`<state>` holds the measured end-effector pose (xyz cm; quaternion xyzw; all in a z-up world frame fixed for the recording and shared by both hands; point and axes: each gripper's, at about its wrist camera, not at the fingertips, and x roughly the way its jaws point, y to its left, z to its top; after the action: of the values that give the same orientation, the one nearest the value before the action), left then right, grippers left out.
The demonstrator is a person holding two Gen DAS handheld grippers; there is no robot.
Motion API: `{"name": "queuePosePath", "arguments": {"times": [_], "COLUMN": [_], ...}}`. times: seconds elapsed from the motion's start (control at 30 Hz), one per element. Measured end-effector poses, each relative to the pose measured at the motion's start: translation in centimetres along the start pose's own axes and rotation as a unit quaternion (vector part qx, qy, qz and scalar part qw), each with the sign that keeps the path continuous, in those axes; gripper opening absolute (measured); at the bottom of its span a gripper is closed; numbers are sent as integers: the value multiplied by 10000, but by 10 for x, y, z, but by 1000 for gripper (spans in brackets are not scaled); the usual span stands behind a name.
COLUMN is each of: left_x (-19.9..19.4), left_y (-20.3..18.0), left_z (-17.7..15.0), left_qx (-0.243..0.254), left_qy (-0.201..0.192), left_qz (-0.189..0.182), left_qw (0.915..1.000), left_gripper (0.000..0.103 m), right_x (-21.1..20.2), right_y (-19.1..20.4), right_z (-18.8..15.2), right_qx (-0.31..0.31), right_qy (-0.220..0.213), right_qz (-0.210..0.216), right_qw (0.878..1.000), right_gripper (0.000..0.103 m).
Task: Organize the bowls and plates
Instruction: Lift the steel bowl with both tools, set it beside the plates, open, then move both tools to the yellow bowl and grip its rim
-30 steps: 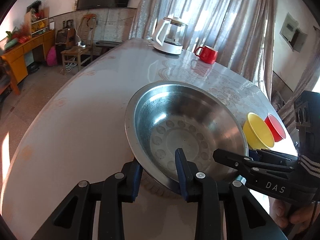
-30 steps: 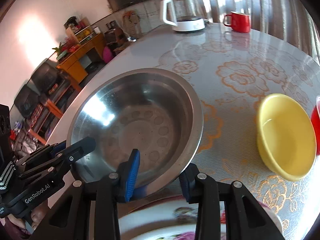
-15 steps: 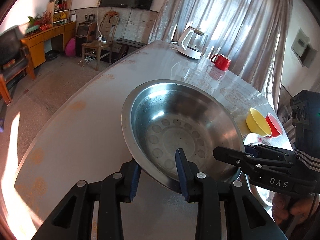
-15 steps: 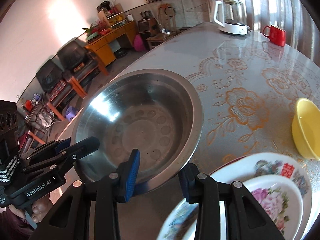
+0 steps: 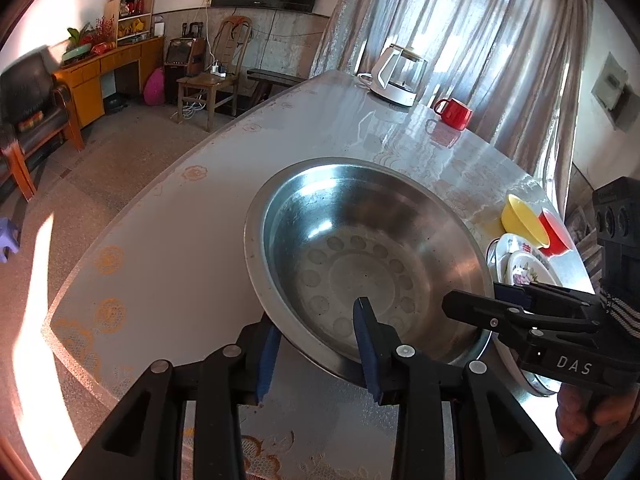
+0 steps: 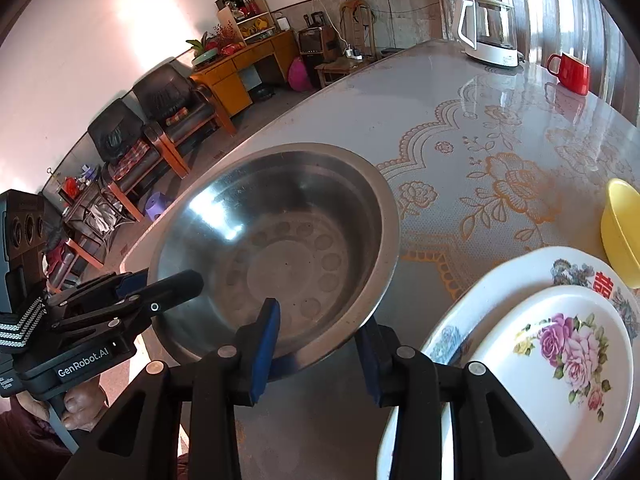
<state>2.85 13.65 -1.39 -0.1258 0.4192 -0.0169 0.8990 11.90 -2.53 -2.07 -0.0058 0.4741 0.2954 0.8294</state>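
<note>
Over the patterned table [image 6: 480, 128], the steel basin [image 5: 360, 256] is held by both grippers at its near rim. The left gripper [image 5: 316, 354] pinches the rim, one blue pad inside the basin and one beneath it; the right gripper [image 6: 318, 354] grips the same rim likewise. Just right of the basin lie the stacked floral plates [image 6: 560, 344], with the yellow bowl [image 6: 622, 232] beyond them. Far past the basin stand a kettle [image 6: 488, 32] and a red mug [image 6: 572, 74].
</note>
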Motion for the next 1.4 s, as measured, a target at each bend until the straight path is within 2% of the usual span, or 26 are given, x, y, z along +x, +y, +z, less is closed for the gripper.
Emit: {"name": "queuePosePath", "arguments": {"times": [0.27, 0.53, 0.7, 0.87, 1.07, 1.2, 1.4], "left_x": [-10, -22, -31, -31, -17, -2, 31], "left_y": [2, 15, 16, 1, -44, -82, -143], "left_z": [-4, -2, 3, 14, 33, 50, 73], "left_qx": [81, -121, -154, 67, 572, 857, 1115], "left_qy": [-153, -264, -387, -449, -421, -311, 2], "left_qz": [252, 365, 399, 277, -30, -136, -483], "left_qw": [9995, 9989, 9983, 9986, 9975, 9957, 9926], "left_gripper": [38, 38, 38, 41, 44, 59, 60], "right_x": [-14, -35, -50, -70, -98, -114, -123], "right_y": [-8, -22, -32, -54, -105, -145, -201], "right_z": [-7, -20, -24, -27, -35, -41, -42], "right_qx": [70, 305, 469, 824, 1561, 2112, 2836], "right_qy": [-147, -379, -582, -856, -1266, -1479, -1707], "right_qz": [72, 167, 191, 91, -194, -495, -790], "right_qw": [9998, 9987, 9970, 9929, 9794, 9649, 9403], "right_gripper": [38, 38, 38, 38, 39, 40, 40]}}
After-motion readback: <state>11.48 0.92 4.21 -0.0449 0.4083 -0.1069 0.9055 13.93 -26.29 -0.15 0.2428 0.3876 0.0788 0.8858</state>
